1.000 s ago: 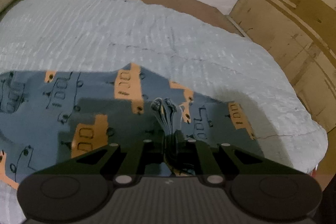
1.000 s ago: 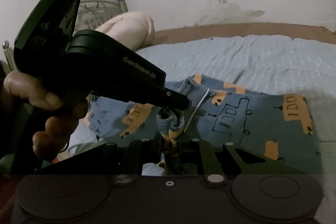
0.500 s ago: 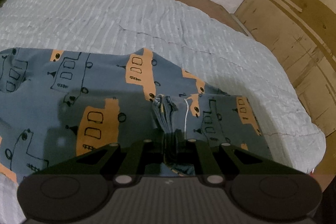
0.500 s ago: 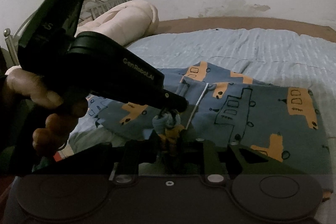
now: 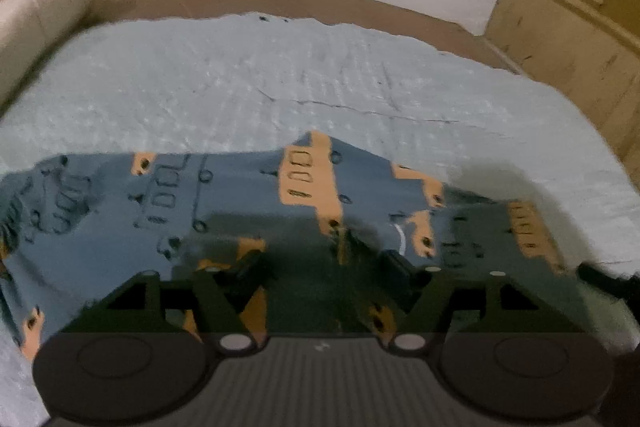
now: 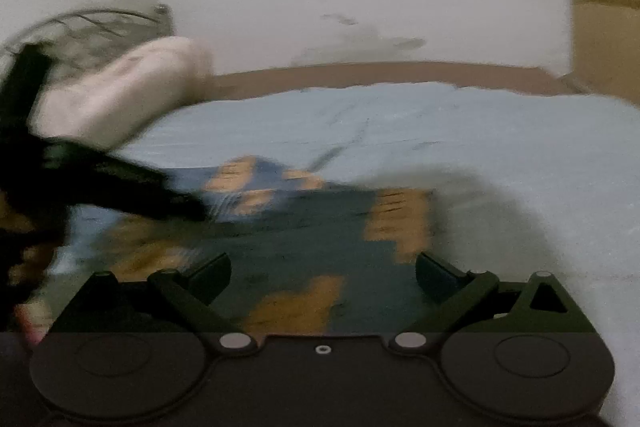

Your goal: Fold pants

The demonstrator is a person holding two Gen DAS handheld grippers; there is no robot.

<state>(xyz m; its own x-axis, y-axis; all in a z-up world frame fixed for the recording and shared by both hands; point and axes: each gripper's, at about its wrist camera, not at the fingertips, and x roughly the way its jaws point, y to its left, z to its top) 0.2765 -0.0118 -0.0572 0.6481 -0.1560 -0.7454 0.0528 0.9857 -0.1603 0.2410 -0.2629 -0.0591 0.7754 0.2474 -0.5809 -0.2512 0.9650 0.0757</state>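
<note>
On the pale blue quilted bedspread (image 5: 320, 79), blue truck-print pants (image 5: 240, 195) lie folded at six o'clock, so both black grippers (image 5: 328, 263) (image 6: 322, 267) gape empty.

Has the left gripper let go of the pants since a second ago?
Yes. The left gripper was shut on a fabric bunch; now its jaws stand spread over the pants, which lie flat on the blue bedspread.

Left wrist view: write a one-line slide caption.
Open left gripper above blue patterned pants lying on a light blue bedspread.
</note>
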